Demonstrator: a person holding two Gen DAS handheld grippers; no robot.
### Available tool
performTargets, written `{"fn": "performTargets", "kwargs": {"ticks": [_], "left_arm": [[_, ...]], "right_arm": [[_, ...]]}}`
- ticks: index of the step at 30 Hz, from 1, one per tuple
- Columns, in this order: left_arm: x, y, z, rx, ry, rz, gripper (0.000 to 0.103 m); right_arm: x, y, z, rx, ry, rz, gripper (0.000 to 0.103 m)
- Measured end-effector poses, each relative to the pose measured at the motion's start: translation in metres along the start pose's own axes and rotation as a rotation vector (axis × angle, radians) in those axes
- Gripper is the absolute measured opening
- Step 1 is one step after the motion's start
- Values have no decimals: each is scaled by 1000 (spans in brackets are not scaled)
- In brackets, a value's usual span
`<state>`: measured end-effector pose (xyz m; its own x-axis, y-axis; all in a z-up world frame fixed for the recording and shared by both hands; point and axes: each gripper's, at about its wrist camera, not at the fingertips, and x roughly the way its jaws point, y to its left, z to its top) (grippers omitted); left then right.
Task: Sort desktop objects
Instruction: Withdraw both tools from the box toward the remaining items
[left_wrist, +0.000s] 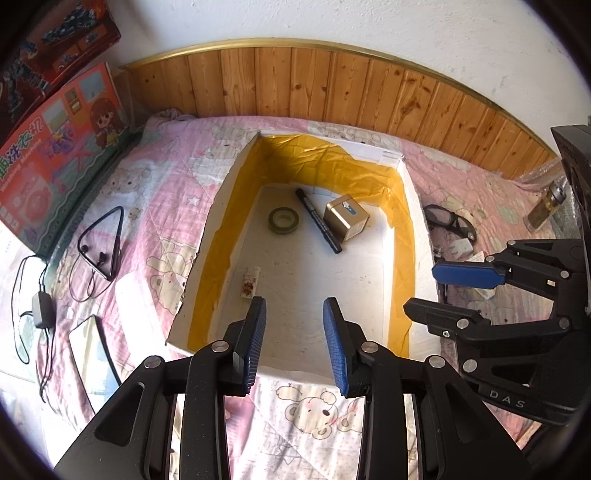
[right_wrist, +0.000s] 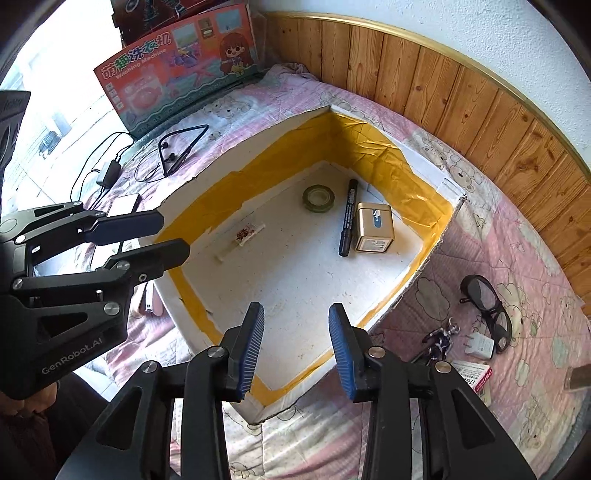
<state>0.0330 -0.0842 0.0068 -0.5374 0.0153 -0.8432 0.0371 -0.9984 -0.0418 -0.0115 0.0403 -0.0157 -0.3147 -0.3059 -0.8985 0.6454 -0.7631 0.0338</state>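
A white foam box (left_wrist: 214, 221) (right_wrist: 421, 266) lined with yellow tape lies on a pink quilt. It holds a tape roll (left_wrist: 283, 220) (right_wrist: 318, 198), a black marker (left_wrist: 318, 220) (right_wrist: 349, 218), a gold tin (left_wrist: 346, 218) (right_wrist: 373, 228) and a small floral lighter (left_wrist: 251, 282) (right_wrist: 246, 233). My left gripper (left_wrist: 294, 339) is open and empty over the box's near edge; it also shows in the right wrist view (right_wrist: 171, 232). My right gripper (right_wrist: 296, 347) is open and empty over the box's near corner; it also shows in the left wrist view (left_wrist: 421, 288).
Left of the box lie neckband earphones (left_wrist: 101, 243) (right_wrist: 183, 151), a charger with cable (left_wrist: 42, 306) (right_wrist: 109, 171) and a phone (left_wrist: 92, 350). Right of it lie black glasses (left_wrist: 448, 221) (right_wrist: 487, 306), a white plug (right_wrist: 480, 345), a small bottle (left_wrist: 546, 206) and a red packet (right_wrist: 476, 376). Toy boxes (left_wrist: 55, 147) stand at the left.
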Motion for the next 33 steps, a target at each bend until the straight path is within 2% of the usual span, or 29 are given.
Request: {"fn": "performTargets", "kwargs": {"ticks": [7,13,21,26,33], "left_arm": [[-5,-15,-3,34,-12,1,37],[-7,-17,-4,14,-22,12,37],[-16,-34,-9,29,-54,-14,37],[-20,-41,-8,21,-77,-47,37],[-25,-57,-7,11,-114,-137,37]], "right_arm": [[-20,10,-24,-24,-57,-14,43],[-29,17,-43,-50,-85,-32,46],[-55,17,-76,-8,-234,-5,50],[-73,14,-88,11,-301,13,50],[-93,-6,-111,69,-368,30,51]]}}
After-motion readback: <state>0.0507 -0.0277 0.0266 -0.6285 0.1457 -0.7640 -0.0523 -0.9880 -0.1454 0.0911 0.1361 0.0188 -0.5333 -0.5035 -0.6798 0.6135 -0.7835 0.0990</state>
